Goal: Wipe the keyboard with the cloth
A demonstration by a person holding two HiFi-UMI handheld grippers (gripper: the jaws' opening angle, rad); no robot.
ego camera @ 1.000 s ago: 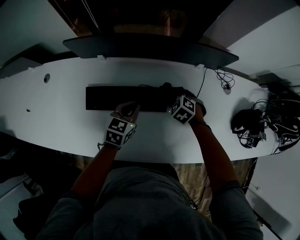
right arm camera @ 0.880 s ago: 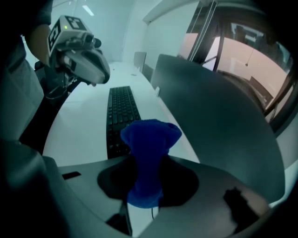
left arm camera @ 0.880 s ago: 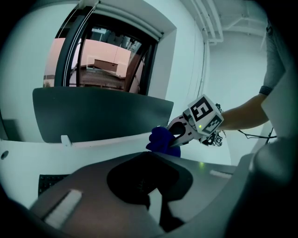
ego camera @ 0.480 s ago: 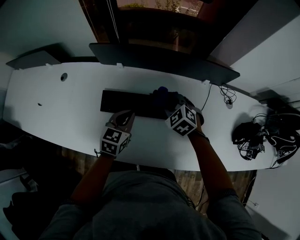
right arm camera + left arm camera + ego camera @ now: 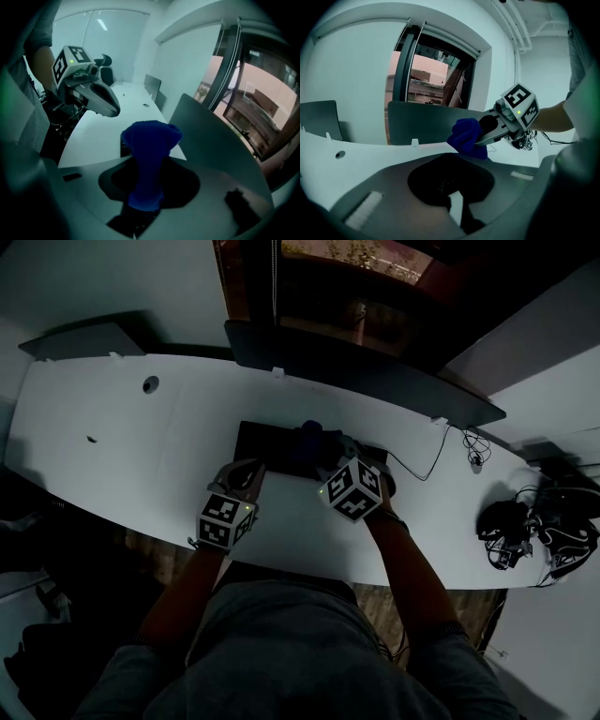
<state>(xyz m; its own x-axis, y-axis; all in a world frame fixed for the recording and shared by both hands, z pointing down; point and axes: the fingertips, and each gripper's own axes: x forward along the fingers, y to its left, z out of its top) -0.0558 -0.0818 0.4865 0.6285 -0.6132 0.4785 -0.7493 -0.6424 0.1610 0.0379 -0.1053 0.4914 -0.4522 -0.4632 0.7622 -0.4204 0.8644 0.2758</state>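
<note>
A black keyboard (image 5: 277,448) lies on the white desk (image 5: 141,451). My right gripper (image 5: 323,448) is shut on a blue cloth (image 5: 311,432), which bunches out past its jaws (image 5: 149,140) and rests on the middle of the keyboard. My left gripper (image 5: 247,474) sits at the keyboard's near left corner, with its jaws drawn close and only a thin slit of light between them. In the left gripper view, the cloth (image 5: 466,138) and the right gripper (image 5: 485,133) show just ahead and to the right.
A dark monitor (image 5: 375,376) spans the back of the desk. A thin cable (image 5: 441,451) runs from the keyboard to the right. Tangled cables and headphones (image 5: 525,526) lie at the desk's right end. A round hole (image 5: 150,384) sits at the far left.
Both grippers have moved left along the keyboard: the right one carried the cloth from the right end to the middle, and the left one went towards the left corner.
</note>
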